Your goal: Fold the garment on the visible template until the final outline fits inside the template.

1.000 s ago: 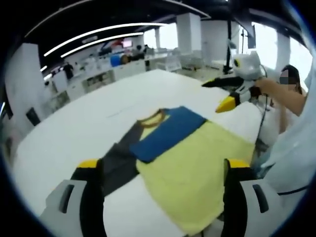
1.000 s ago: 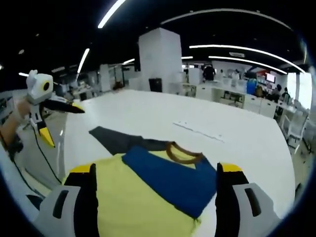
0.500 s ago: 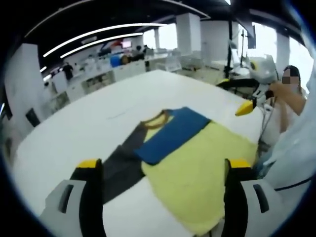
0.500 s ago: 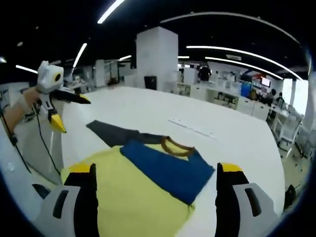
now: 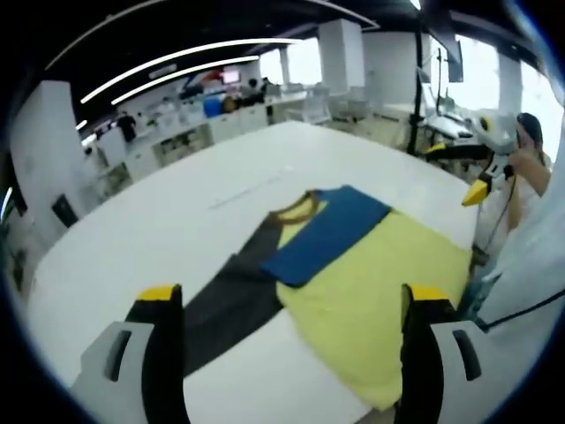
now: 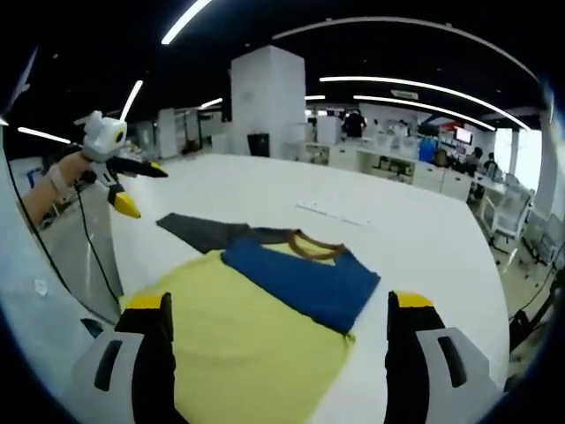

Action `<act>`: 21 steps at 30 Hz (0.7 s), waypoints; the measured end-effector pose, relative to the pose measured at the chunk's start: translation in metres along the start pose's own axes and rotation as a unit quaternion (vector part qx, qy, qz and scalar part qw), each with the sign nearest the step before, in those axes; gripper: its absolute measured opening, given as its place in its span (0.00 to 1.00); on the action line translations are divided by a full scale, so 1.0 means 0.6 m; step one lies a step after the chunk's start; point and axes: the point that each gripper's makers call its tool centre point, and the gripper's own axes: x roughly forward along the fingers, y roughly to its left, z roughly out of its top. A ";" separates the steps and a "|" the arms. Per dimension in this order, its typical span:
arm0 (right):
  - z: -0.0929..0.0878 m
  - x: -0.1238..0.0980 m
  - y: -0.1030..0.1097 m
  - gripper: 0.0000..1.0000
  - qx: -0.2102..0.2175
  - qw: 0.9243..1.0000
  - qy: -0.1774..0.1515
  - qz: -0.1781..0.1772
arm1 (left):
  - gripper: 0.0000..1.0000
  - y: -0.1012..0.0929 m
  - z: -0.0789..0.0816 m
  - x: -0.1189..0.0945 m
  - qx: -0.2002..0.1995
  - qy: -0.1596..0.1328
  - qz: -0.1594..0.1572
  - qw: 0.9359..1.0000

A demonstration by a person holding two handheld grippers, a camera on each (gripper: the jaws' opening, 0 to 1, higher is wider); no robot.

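Note:
A T-shirt lies flat on the white table [image 5: 150, 238]. Its yellow body [image 5: 380, 291] faces me, a blue sleeve [image 5: 327, 234] is folded across the chest, and a dark grey sleeve [image 5: 229, 296] sticks out sideways. In the right gripper view the yellow body [image 6: 247, 327], blue sleeve [image 6: 305, 276], grey sleeve [image 6: 199, 231] and brown collar [image 6: 315, 246] lie just beyond my jaws. My left gripper [image 5: 296, 353] hangs open over the near edge, holding nothing. My right gripper [image 6: 278, 353] is open and empty too. Each one shows in the other's view, right gripper [image 5: 455, 172] and left gripper [image 6: 146, 190], held off the table's side.
A thin straight mark [image 5: 247, 190] lies on the table beyond the collar, and the same mark [image 6: 331, 215] shows in the right gripper view. White table [image 6: 424, 238] stretches past the shirt. A person's arm [image 5: 530, 168] holds the right gripper. Desks and pillars stand far behind.
Both grippers have drawn apart and away from the shirt, each looking smaller in the other's view. The shirt lies as before.

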 end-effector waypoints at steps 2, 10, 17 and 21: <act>-0.003 -0.003 0.002 1.00 -0.003 1.000 0.003 -0.002 | 0.99 0.003 0.003 -0.001 -0.010 -0.007 -0.005 1.000; -0.007 -0.016 0.010 1.00 -0.013 1.000 0.013 -0.002 | 0.99 0.024 0.001 -0.010 -0.003 -0.005 0.003 1.000; -0.009 -0.028 0.011 1.00 -0.001 1.000 0.011 -0.009 | 0.99 0.027 0.002 -0.018 -0.008 -0.016 -0.007 1.000; -0.010 -0.027 0.020 1.00 0.006 1.000 0.015 -0.001 | 0.99 0.040 -0.002 -0.025 -0.009 -0.016 -0.001 1.000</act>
